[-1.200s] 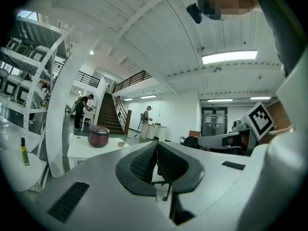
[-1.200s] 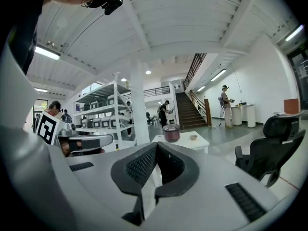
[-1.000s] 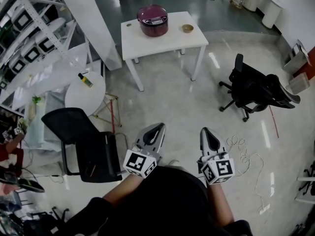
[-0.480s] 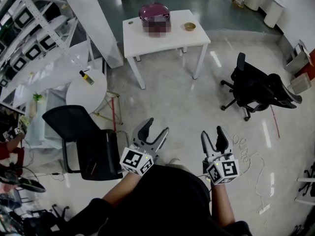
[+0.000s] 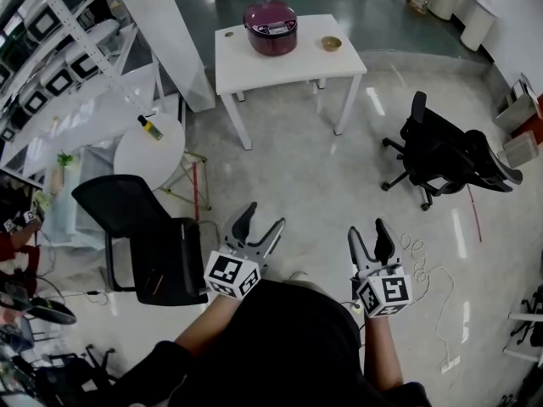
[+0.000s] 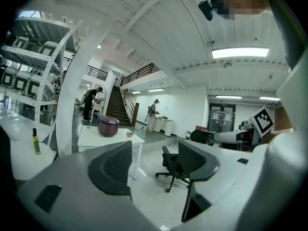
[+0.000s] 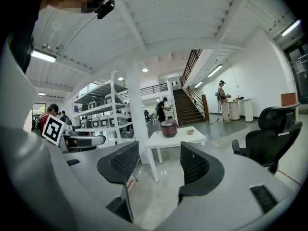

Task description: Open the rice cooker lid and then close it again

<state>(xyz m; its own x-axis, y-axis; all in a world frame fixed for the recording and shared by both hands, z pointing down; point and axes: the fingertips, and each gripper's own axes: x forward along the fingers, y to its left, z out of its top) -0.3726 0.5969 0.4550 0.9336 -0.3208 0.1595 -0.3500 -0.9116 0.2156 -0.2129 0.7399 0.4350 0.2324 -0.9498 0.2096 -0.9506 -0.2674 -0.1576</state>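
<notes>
A dark red rice cooker [image 5: 271, 28] with its lid down stands on a white table [image 5: 288, 58] far ahead across the floor. It also shows small in the left gripper view as the rice cooker [image 6: 108, 126] and in the right gripper view as the rice cooker [image 7: 169, 128]. My left gripper [image 5: 257, 226] and right gripper [image 5: 372, 239] are held close to my body, far from the table. Both have just been opening and stand open with nothing between their jaws. The left gripper [image 6: 151, 163] and right gripper [image 7: 161, 163] point roughly level across the room.
A small bowl [image 5: 331, 43] sits on the table's right side. A black chair [image 5: 140, 240] is close at my left, a black office chair [image 5: 445, 155] at the right. A round white table [image 5: 148, 155] with a bottle, shelving [image 5: 59, 66] and floor cables [image 5: 424, 270] lie around.
Both grippers went from shut to open. They have sunk slightly and drawn nearer to my body. The table with the cooker sits a little higher in the head view.
</notes>
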